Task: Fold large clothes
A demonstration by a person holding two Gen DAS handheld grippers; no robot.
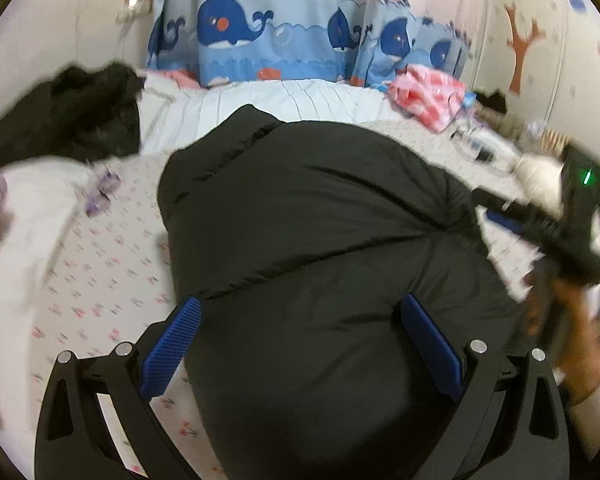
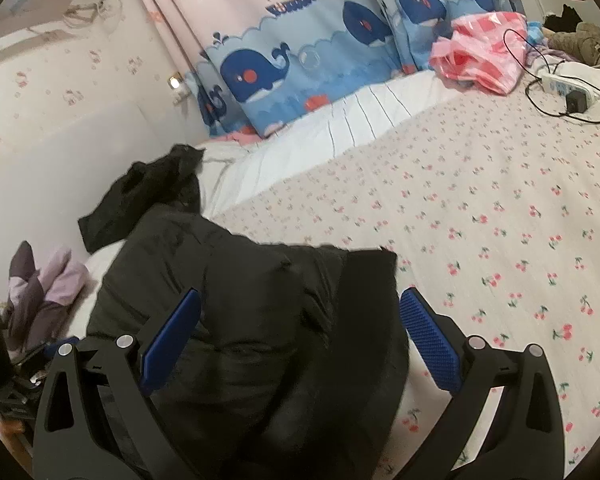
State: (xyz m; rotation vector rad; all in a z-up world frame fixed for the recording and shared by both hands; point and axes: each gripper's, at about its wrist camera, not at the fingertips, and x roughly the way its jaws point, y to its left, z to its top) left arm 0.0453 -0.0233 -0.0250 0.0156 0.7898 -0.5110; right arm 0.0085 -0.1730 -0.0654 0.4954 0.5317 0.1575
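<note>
A large black puffer jacket (image 1: pixel 320 240) lies bunched on the bed's cherry-print sheet (image 1: pixel 100 264). My left gripper (image 1: pixel 300 312) is open, with its blue pads on either side of the jacket's near part, just above it. The right gripper (image 1: pixel 540 224) shows in the left wrist view at the jacket's right edge, blurred. In the right wrist view the jacket (image 2: pixel 236 320) lies below the open right gripper (image 2: pixel 300 308), whose blue pads straddle the fabric. Neither gripper visibly pinches cloth.
A second black garment (image 1: pixel 72 112) lies at the bed's far left, and purple clothing (image 2: pixel 48 284) near it. A pink checked bag (image 2: pixel 484 52), a power strip with cables (image 2: pixel 564 88) and whale-print curtains (image 2: pixel 300 60) are at the far side.
</note>
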